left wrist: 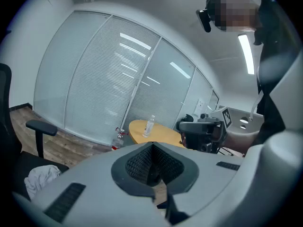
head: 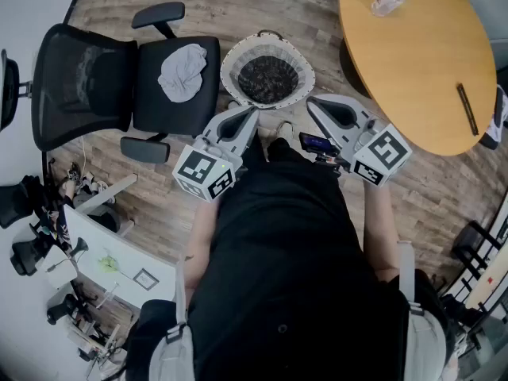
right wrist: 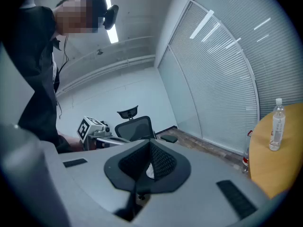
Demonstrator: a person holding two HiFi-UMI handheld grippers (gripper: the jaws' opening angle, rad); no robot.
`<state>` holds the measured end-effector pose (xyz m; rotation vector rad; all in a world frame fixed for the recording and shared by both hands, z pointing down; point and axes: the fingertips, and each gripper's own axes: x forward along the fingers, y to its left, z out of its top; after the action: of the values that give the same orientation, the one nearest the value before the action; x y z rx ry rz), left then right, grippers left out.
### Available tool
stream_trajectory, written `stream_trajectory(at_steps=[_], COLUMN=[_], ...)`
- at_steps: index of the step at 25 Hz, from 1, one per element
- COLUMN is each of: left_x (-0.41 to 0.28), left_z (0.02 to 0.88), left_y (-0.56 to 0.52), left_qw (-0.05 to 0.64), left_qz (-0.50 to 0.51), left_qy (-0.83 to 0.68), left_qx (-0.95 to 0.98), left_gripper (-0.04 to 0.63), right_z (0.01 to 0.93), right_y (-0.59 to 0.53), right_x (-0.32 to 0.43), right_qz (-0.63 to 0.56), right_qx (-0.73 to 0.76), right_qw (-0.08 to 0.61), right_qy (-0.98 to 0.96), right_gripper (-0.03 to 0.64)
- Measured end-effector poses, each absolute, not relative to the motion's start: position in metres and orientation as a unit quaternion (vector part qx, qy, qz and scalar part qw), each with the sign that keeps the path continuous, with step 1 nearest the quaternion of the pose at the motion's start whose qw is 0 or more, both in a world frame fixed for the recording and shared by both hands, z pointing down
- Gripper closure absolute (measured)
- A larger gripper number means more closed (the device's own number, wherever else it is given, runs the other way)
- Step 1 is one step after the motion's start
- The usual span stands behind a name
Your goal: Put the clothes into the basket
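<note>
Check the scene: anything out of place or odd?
A pale cloth lies crumpled on the chair seat, not in the basket, which already holds dark clothes. A bottle sits on the floor by the table. Nothing spilled or broken shows.

Person standing, seen from above, black top. Both forearms held forward at waist height: left forearm [head: 200, 222] and right forearm [head: 379, 217] bare below the sleeves.

Left gripper [head: 249, 116] angles forward and inward to the right, tilted slightly down. Its jaws are pressed together with nothing between them. Marker cube [head: 205, 173] sits at its near end.

Right gripper [head: 315, 105] mirrors it, angling forward and inward to the left with a slight downward tilt. Its jaws are also closed and empty. Its marker cube [head: 382, 155] is at the near end.

The two tips are near each other but apart.
</note>
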<state>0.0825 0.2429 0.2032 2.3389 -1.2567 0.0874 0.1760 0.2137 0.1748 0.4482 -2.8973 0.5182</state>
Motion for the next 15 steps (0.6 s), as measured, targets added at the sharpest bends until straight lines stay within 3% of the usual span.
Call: stream_trajectory(at_steps=[15], left_x=[0.077], left_z=[0.220], left_y=[0.249], left_qw=[0.255], left_qz=[0.042], left_qy=[-0.482], left_qx=[0.837], left_gripper=[0.584], right_z=[0.189], right_y=[0.217], right_x=[0.173], right_qz=[0.184], right_qx=[0.150], right_qw=[0.093], right_qy=[-0.967], right_gripper=[0.600])
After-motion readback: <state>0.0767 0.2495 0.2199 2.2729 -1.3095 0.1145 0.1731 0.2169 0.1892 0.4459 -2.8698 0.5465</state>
